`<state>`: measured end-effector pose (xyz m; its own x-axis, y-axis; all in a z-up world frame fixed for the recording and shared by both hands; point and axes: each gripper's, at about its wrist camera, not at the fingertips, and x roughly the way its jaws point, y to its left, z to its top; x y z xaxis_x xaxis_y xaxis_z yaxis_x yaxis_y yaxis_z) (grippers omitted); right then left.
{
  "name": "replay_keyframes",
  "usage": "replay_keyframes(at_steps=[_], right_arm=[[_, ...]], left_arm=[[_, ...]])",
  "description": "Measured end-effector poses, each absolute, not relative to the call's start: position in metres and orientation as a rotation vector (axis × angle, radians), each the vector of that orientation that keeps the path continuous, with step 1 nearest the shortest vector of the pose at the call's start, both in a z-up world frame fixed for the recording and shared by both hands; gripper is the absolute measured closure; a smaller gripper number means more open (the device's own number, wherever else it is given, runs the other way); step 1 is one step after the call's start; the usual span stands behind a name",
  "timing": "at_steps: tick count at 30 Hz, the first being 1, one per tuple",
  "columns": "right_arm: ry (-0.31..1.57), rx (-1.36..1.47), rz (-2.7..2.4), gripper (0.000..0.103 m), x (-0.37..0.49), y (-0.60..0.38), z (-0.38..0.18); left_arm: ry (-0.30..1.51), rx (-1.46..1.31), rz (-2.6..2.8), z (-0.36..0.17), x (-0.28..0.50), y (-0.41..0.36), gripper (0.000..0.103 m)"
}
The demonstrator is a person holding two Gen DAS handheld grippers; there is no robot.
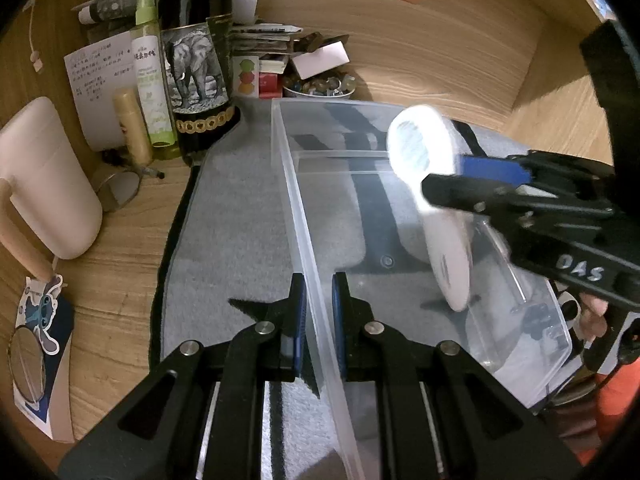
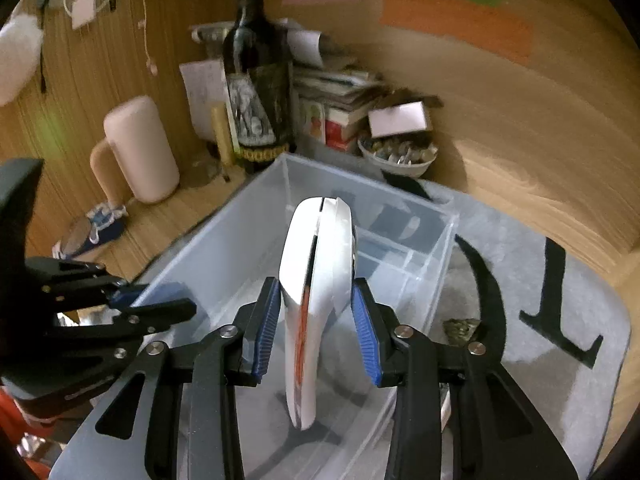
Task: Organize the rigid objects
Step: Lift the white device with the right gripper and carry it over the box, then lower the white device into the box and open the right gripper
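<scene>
White device (image 2: 316, 300) between right fingers (image 2: 362, 322); left fingers (image 1: 298, 312) astride clear bin (image 1: 304, 216) wall; "DAS" lettering.

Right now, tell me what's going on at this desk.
A person is sorting things into a clear plastic bin on a grey mat. The left tongs are clamped on the bin's near wall, steadying it. The right tongs hold a white handheld gadget above the bin's open compartment, not yet set down.

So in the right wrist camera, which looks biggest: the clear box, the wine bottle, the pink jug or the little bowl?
1. Clear box
2. Wine bottle
3. Pink jug
4. Little bowl

The box sits nearer, so that flatters it.
</scene>
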<state>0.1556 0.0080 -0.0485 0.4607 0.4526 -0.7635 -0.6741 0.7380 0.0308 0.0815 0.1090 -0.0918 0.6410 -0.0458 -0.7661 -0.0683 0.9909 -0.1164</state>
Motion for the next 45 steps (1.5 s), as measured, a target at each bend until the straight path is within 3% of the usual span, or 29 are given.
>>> replay_keyframes(at_steps=[1, 15, 22, 28, 37, 45], right_arm=[[0.851, -0.303, 0.711, 0.076, 0.157, 0.010, -0.051], [0.874, -0.332, 0.723, 0.074, 0.155, 0.013, -0.055], [0.798, -0.301, 0.685, 0.045, 0.148, -0.008, -0.036], [0.728, -0.255, 0.618, 0.030, 0.146, -0.038, -0.017], [0.653, -0.231, 0.486, 0.024, 0.137, -0.092, 0.001], [0.726, -0.234, 0.402, 0.023, 0.127, -0.130, -0.030]], left_arm=[[0.875, -0.140, 0.011, -0.092, 0.081, 0.109, 0.091], [0.873, -0.148, 0.002, -0.093, 0.080, 0.110, 0.090], [0.873, -0.147, 0.002, -0.093, 0.080, 0.111, 0.090], [0.879, -0.145, 0.005, -0.092, 0.081, 0.110, 0.090], [0.882, -0.133, 0.017, -0.090, 0.081, 0.108, 0.090], [0.884, -0.136, 0.033, -0.088, 0.080, 0.105, 0.090]])
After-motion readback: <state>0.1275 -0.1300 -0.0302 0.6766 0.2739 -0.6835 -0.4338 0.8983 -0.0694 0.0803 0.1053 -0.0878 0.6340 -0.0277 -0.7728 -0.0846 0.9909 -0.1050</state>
